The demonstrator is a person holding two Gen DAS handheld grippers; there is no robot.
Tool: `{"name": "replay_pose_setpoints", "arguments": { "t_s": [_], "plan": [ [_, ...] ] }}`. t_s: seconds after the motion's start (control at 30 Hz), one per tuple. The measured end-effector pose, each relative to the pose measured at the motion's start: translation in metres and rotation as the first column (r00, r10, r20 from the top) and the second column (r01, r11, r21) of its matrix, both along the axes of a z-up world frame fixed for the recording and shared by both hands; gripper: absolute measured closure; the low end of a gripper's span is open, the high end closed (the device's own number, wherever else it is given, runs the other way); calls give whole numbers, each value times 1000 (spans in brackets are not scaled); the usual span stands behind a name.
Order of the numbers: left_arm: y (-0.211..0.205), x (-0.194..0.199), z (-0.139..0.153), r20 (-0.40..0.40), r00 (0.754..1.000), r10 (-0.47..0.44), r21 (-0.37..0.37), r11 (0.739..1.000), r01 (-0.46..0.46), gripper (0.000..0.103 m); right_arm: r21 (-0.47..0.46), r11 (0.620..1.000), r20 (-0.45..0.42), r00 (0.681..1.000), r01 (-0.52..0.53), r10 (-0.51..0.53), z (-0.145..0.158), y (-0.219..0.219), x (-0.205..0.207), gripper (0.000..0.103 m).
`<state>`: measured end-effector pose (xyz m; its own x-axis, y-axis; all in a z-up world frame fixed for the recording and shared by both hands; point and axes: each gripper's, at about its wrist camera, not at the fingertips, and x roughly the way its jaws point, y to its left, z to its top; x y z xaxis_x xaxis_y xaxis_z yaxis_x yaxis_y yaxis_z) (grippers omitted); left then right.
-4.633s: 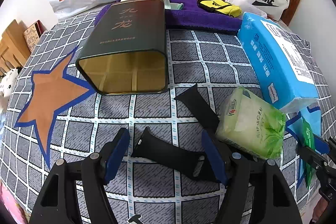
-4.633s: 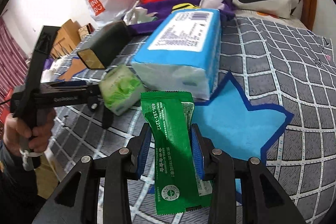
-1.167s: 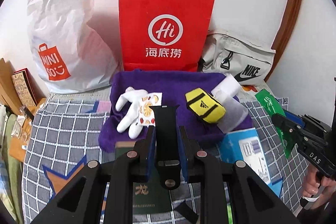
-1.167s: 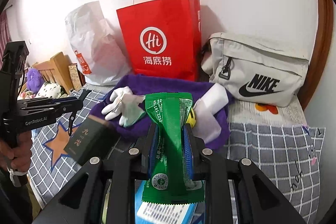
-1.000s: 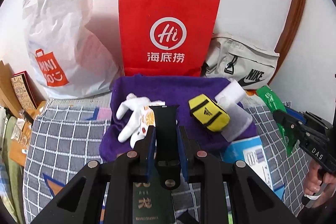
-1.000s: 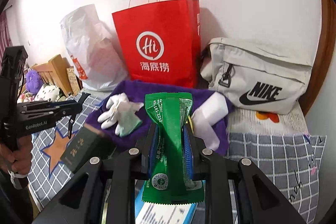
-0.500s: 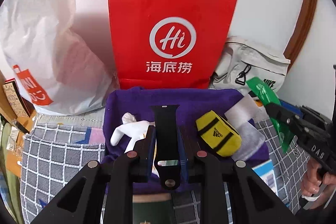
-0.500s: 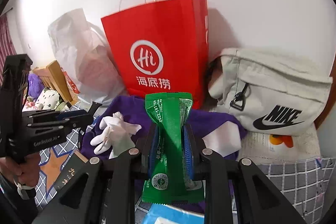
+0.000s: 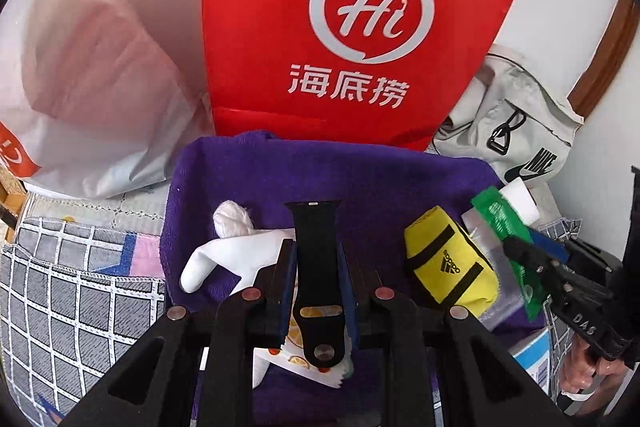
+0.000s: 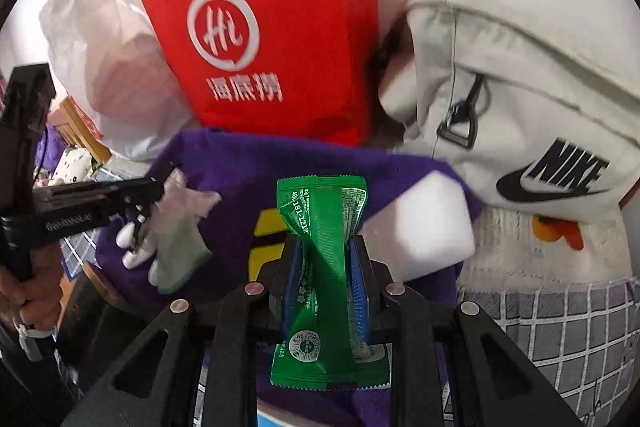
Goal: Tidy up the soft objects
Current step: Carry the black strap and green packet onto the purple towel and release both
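My left gripper (image 9: 316,267) is shut on a black watch strap (image 9: 318,259) and holds it upright over the purple towel (image 9: 360,171). On the towel lie a white glove (image 9: 236,255), a yellow Adidas pouch (image 9: 448,263) and a white foam block (image 10: 428,223). My right gripper (image 10: 326,267) is shut on a green sachet (image 10: 324,267) above the towel's right part; the sachet also shows in the left wrist view (image 9: 504,227). The left gripper shows at the left of the right wrist view (image 10: 140,203), near the glove (image 10: 172,235).
A red paper bag (image 9: 352,27) stands behind the towel against the wall. A white plastic bag (image 9: 88,67) is to its left, a grey Nike bag (image 10: 520,99) to its right. A blue tissue pack (image 9: 534,359) lies on the checked bedspread (image 9: 60,287).
Both grippers have moved forward and down toward the purple towel, still holding the strap and the sachet. The towel and red bag loom larger.
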<state>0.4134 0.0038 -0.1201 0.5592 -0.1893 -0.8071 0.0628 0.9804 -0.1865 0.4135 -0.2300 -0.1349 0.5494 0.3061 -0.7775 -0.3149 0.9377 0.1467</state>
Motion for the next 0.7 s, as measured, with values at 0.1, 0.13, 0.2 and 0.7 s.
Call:
{"name": "replay_pose_setpoints", "arguments": {
  "t_s": [0.1,0.13,0.2,0.7],
  "plan": [
    [1,1,-3,-4,1000,7,10,1000,-7,83,-11,1000,-27,1000,1,-2,-10,0,4,79],
    [1,2,-4,-5,1000,4,14,1000,-4,83,-10,1000,-30,1000,-1,0,-10,1,5,79],
    [1,5,-7,-14,1000,5,11,1000,-4,83,-14,1000,-36,999,-10,10,-13,4,8,78],
    [2,18,-17,-47,999,-1,-24,1000,-1,76,-28,999,-75,996,-45,43,-19,10,9,55]
  ]
}}
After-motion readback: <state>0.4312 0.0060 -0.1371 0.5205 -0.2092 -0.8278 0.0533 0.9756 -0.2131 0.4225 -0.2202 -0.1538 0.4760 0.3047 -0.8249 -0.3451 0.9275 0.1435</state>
